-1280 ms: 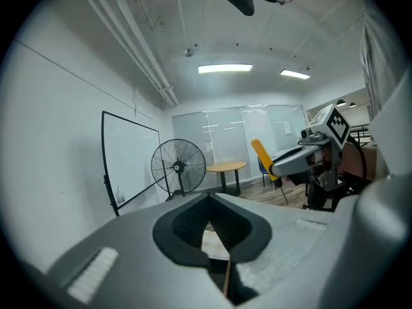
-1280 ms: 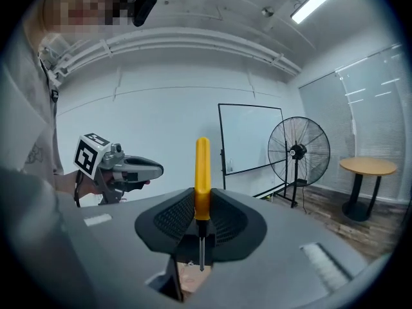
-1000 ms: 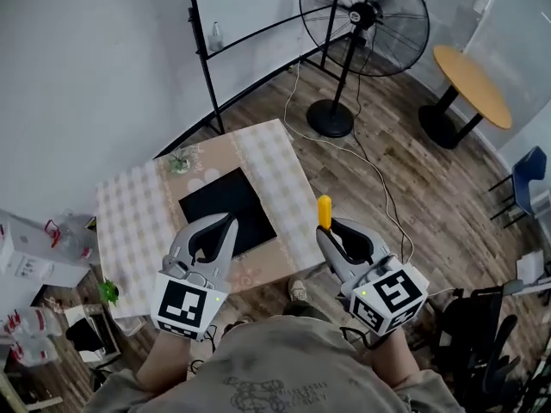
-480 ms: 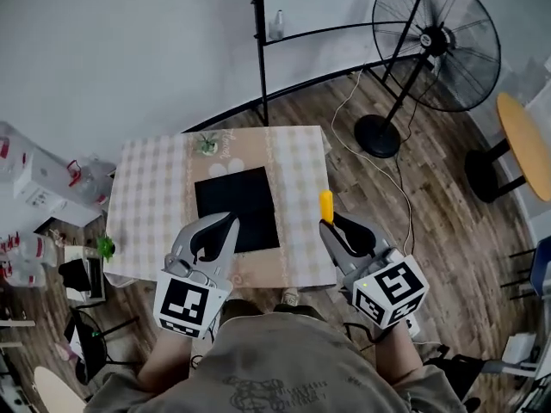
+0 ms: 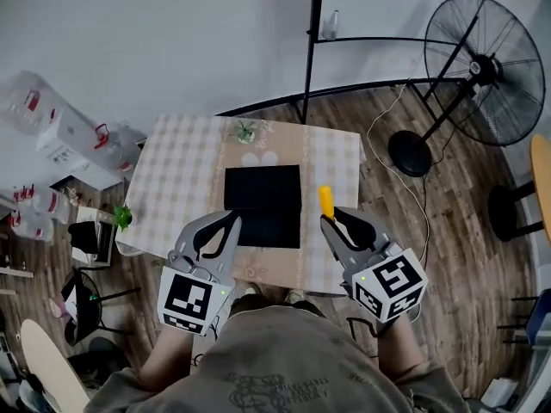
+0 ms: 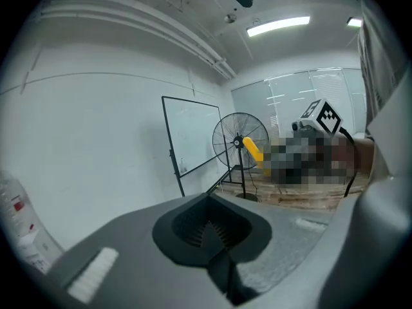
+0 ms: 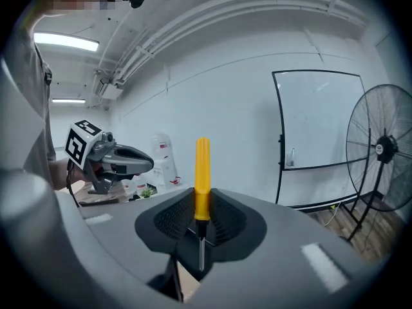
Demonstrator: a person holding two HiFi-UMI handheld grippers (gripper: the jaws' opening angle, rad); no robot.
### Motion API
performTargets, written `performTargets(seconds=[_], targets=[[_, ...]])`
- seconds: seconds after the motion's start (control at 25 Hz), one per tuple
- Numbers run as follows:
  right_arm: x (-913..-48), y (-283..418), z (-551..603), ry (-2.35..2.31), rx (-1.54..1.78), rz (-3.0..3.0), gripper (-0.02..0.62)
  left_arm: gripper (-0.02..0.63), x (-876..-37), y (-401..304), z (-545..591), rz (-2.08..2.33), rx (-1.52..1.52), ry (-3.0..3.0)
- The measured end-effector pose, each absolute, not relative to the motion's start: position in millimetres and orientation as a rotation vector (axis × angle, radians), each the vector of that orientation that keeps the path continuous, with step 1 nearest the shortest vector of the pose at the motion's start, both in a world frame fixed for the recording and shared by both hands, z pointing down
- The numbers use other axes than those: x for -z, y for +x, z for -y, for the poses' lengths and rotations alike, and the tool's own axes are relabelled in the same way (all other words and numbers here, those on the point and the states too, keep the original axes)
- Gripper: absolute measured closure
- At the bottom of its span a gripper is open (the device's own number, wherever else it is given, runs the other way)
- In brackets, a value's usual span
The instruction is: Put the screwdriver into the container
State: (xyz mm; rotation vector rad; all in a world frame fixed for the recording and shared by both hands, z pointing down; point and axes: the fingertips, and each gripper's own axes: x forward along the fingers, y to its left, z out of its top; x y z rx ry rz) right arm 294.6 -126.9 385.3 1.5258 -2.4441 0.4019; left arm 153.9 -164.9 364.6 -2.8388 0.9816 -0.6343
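Yellow-handled screwdriver stands upright, still clamped in the closed jaws of the right gripper, while the left gripper is shut and empty; the table bearing the black container has swung squarely ahead, so placement appears near.

Room above black container; sm plant at table far edge.

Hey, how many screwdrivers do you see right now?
1. A yellow-handled screwdriver is clamped between the fingers of the right gripper, handle sticking out past them. The left gripper is shut on nothing. None shows on the table, though others may be hidden.
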Motion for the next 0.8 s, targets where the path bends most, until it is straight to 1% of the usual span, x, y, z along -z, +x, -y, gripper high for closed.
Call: performTargets(seconds=[0.4,0.8], targets=[[-399.9,245.0,150.0,1.424,-0.431,2.441,0.497,0.606,-361.0,107.1,179.6,-1.036,0.652,-2.804],[-471.7,202.4,174.3,1.212,-0.435,2.298,0.497,0.606,-397.0,88.7,189.4,-1.014,0.73,-2.873]])
